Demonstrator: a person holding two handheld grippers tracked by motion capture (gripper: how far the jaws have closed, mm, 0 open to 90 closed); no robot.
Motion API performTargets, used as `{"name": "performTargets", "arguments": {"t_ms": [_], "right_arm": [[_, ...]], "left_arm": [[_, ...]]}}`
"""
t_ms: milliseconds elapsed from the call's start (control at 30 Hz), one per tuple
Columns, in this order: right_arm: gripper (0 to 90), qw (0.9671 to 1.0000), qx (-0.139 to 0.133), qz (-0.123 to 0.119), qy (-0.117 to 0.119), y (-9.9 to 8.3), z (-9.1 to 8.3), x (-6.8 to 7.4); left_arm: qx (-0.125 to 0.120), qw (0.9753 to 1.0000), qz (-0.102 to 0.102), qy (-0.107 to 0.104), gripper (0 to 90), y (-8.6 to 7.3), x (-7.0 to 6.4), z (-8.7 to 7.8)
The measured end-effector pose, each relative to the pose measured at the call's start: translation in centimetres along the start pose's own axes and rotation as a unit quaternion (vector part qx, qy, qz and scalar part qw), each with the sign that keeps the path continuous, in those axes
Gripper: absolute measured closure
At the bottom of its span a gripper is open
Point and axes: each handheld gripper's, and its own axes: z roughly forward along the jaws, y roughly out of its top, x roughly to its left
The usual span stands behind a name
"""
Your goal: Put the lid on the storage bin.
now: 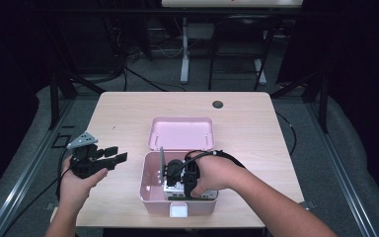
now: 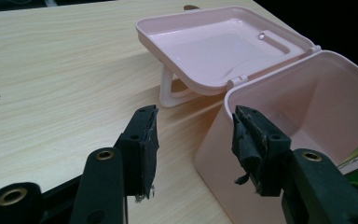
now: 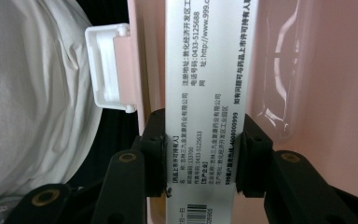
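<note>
A pink plastic box (image 1: 147, 183) stands open at the table's front middle, its lid (image 1: 181, 133) folded back flat behind it. My right gripper (image 1: 178, 183) reaches down inside the box, shut on a white medicine carton (image 3: 205, 84) with black printed text. The jaws of the right gripper (image 3: 199, 158) clamp the carton's two long sides. The carton (image 1: 173, 190) sits against the box's front wall. My left gripper (image 1: 112, 157) hovers open to the left of the box. In the left gripper view, the left gripper (image 2: 193, 140) frames the box's near corner (image 2: 223, 140), touching nothing.
The box's white latch (image 1: 179, 211) hangs over the table's front edge and also shows beside the carton (image 3: 107, 70). A dark grommet (image 1: 217, 104) sits at the back of the wooden table (image 1: 123, 113). Desk legs and cables fill the floor beyond.
</note>
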Motion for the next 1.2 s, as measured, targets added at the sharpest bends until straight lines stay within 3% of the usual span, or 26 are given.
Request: {"name": "performTargets", "arguments": {"t_ms": [467,1200], "right_arm": [[61.2,0.9997,0.01,-0.02,0.005,0.0,1.4,-0.4],[61.1,0.9998,0.008,-0.002,0.017,-0.2,4.1,-1.2]], "left_arm": [[0.005,1.0,0.0,0.0,50.3,0.0,0.1,0.1],[0.005,1.0,0.0,0.002,50.3,-0.1,0.1,0.3]]}}
